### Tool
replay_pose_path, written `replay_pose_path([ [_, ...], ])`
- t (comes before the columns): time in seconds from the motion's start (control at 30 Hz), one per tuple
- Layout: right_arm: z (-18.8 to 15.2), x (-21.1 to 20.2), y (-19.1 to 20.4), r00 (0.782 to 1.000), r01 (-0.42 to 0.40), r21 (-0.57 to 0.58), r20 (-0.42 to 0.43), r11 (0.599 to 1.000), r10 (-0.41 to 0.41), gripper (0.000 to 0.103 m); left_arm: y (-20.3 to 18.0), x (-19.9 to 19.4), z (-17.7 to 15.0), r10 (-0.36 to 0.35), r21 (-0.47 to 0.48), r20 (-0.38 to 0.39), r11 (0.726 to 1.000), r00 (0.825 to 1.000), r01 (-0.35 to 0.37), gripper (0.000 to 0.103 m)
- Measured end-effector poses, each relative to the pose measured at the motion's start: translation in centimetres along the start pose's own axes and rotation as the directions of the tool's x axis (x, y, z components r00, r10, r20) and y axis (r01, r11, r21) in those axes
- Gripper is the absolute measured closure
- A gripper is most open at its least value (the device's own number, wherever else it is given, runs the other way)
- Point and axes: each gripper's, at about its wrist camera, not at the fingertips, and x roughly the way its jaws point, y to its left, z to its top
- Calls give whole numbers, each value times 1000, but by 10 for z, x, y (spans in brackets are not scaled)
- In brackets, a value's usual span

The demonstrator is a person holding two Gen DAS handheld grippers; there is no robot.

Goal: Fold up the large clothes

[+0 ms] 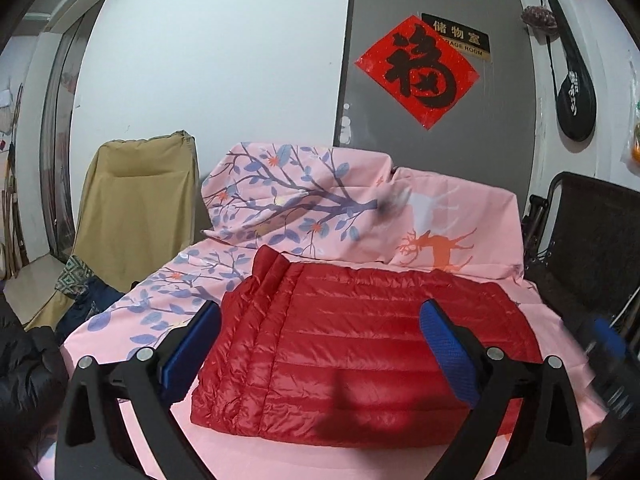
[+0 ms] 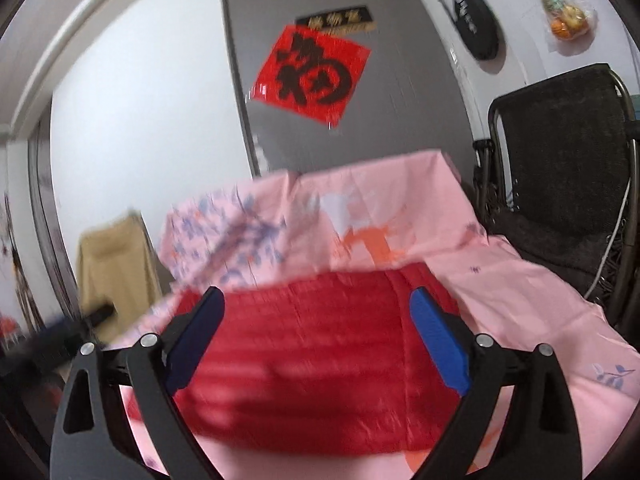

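Nearest the lens in the left wrist view, the left gripper (image 1: 320,344) stood with its jaws wide apart, its blue pads (image 1: 444,352) holding nothing and hanging above the red quilted jacket (image 1: 360,352). The right gripper (image 2: 316,344) was likewise spread wide and empty over the same jacket (image 2: 316,352); that view was blurred, so fine detail of the cloth could not be read there.

The jacket lay on the pink printed sheet (image 1: 168,292), near the front and middle of the covered surface. It appeared as a compact, roughly rectangular bundle with stacked layers showing along its left edge (image 1: 256,312); no sleeve or hood could be seen sticking out. By this evidence the folding seemed largely done, with both tools released from the cloth. What remained, if anything, was probably a final squaring of the edges or setting the bundle aside; the far underside was hidden, so a loose part there could not be ruled out.

Beyond the sheet stood a tan chair (image 1: 136,196) to the left, a dark chair (image 1: 592,232) to the right, and a grey door (image 1: 432,128) bearing a red paper square (image 1: 418,70).
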Motion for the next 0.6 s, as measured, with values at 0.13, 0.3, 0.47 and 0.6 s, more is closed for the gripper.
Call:
replay_pose_path([
  [0.13,-14,9,-1,999,3,17,-50,1000,-2,11,-2,1,-4,1,11,-7,1000,1000,-1,3],
  [0.3,-38,44,6,986,29,-64,-161,998,-39,9,-3,34,-26,1,34,-115,999,993,3,3],
  [0.47,-67,93,1,942,37,-122,-326,992,-75,9,13,93,-60,65,42,-291,998,954,-55,3],
  [0.6,-77,110,-27,903,38,-2,-427,999,-35,9,40,128,-78,71,-22,-422,996,904,-88,3],
])
